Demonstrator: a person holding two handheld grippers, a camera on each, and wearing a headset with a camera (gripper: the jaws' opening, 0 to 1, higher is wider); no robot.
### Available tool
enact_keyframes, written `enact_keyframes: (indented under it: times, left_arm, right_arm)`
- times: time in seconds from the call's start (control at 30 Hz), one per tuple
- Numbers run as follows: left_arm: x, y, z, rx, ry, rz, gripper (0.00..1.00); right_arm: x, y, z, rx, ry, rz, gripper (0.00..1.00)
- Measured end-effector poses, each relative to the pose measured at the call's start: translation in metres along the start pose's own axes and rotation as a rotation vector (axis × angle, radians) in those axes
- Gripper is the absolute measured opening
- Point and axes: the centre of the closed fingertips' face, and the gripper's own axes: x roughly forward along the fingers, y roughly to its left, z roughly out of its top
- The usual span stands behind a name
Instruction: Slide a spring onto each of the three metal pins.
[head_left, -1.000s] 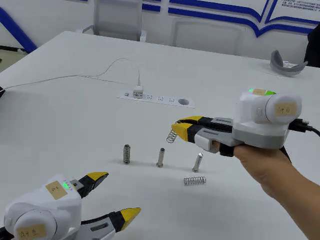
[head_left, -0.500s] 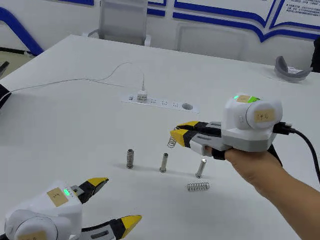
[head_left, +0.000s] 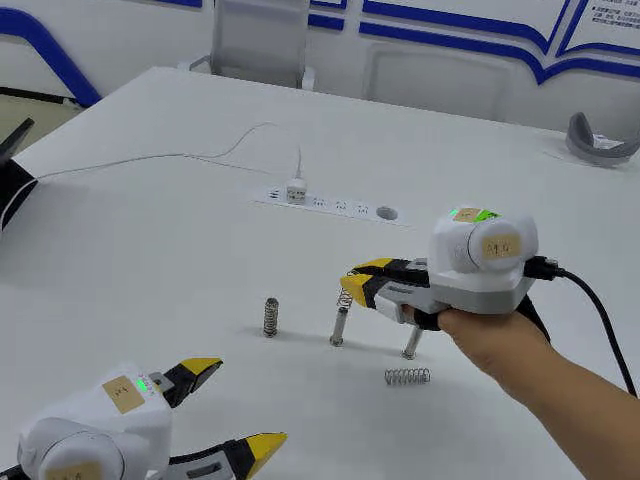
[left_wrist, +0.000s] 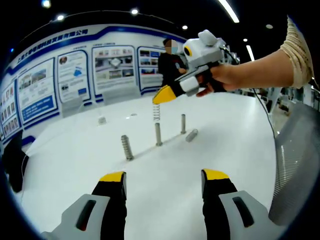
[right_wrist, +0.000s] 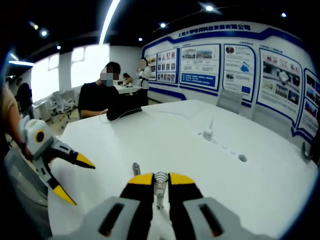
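While the right tongs (head_left: 352, 284) were shut on a spring (head_left: 345, 298), pinching its upper coils between the yellow tips so that the rest hung free, the step in hand was judged to be threading it onto the middle pin (head_left: 340, 328). Lowest coil sat right at the pin's top; whether it had caught over the tip could not be told. To do it well: keep the spring's axis in line with the upright pin and lower straight down with no side push, since the pin appeared to stand free on the counter (head_left: 150, 230) and looked easy to topple. Release only once several coils were over the shaft, so the spring would drop down and not flick aside. Left tongs (head_left: 235, 405) hung wide apart nearer the person, holding nothing, well apart from the row; they could steady the pin's base if it wobbled. Spring: small, bright wire, open coils, a little shorter than the pin. Row state: left pin (head_left: 271, 302) already sheathed by a fitted spring (head_left: 270, 318); right pin (head_left: 411, 343) bare, its top hidden behind the hand; loose spring (head_left: 407, 376) lying on its side just in front of it.
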Motion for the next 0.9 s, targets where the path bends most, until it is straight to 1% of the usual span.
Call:
enact_keyframes:
  times: [0.17, 0.43, 0.63, 0.9]
  left_arm:
    - [-0.001, 0.000, -0.001, 0.002, 0.005, 0.000, 0.61]
    - [-0.003, 0.002, -0.004, 0.002, 0.011, 0.003, 0.60]
    - [-0.003, 0.002, -0.005, 0.003, 0.012, 0.004, 0.60]
    - [-0.003, 0.003, -0.005, 0.004, 0.016, 0.006, 0.60]
  right_arm:
    - [0.003, 0.000, -0.007, -0.010, 0.017, -0.006, 0.12]
    - [0.008, 0.002, -0.016, -0.017, 0.023, -0.015, 0.12]
    - [0.015, 0.002, -0.029, -0.027, 0.051, -0.019, 0.12]
    - [0.024, 0.003, -0.045, -0.023, 0.083, -0.022, 0.12]
